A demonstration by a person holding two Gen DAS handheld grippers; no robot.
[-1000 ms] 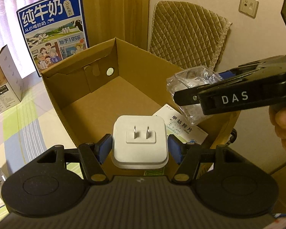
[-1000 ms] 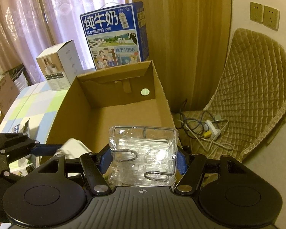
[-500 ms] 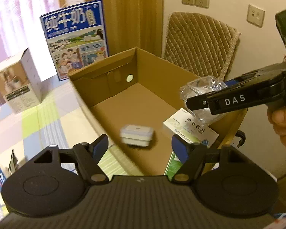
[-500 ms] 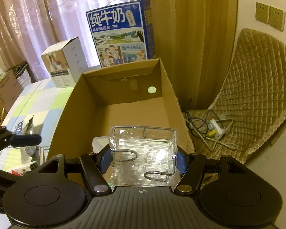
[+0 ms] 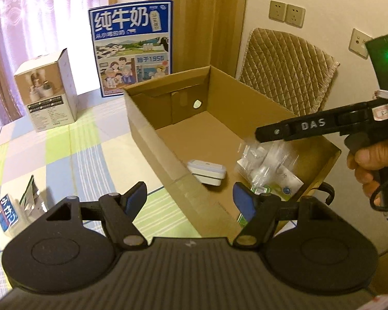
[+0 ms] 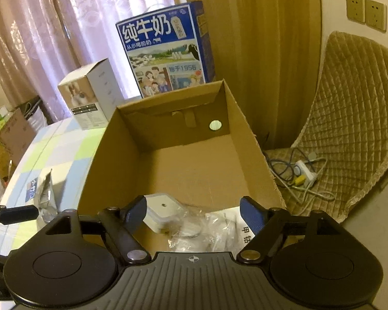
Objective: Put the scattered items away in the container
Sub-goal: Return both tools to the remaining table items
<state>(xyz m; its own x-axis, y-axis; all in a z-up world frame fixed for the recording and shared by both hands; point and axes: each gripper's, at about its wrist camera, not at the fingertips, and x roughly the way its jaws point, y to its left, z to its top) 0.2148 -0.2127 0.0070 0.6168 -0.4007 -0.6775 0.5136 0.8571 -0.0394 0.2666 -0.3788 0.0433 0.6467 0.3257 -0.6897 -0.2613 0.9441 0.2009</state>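
The open cardboard box (image 5: 152, 134) (image 6: 245, 129) stands on the checked table. Inside it lie a white plug adapter (image 5: 207, 171) (image 6: 161, 213), a clear plastic packet (image 5: 263, 160) (image 6: 201, 226) and a white medicine box (image 5: 287, 180) (image 6: 241, 228). My left gripper (image 5: 190, 200) is open and empty over the box's near-left wall. My right gripper (image 6: 194, 210) is open and empty above the packet; in the left wrist view it shows as a black finger (image 5: 297, 128) over the box. A silver and blue foil pouch (image 5: 15, 208) (image 6: 42, 193) lies on the table left of the box.
A blue milk carton box (image 5: 133, 49) (image 6: 168, 51) stands behind the cardboard box. A small white product box (image 5: 47, 95) (image 6: 93, 98) stands on the table at the back left. A quilted chair (image 6: 349, 108) with a power strip and cables (image 6: 302, 175) is right of the box.
My left gripper opened, dropped the white adapter into the box and drew back left. My right gripper then opened and the plastic packet fell into the box beside it.
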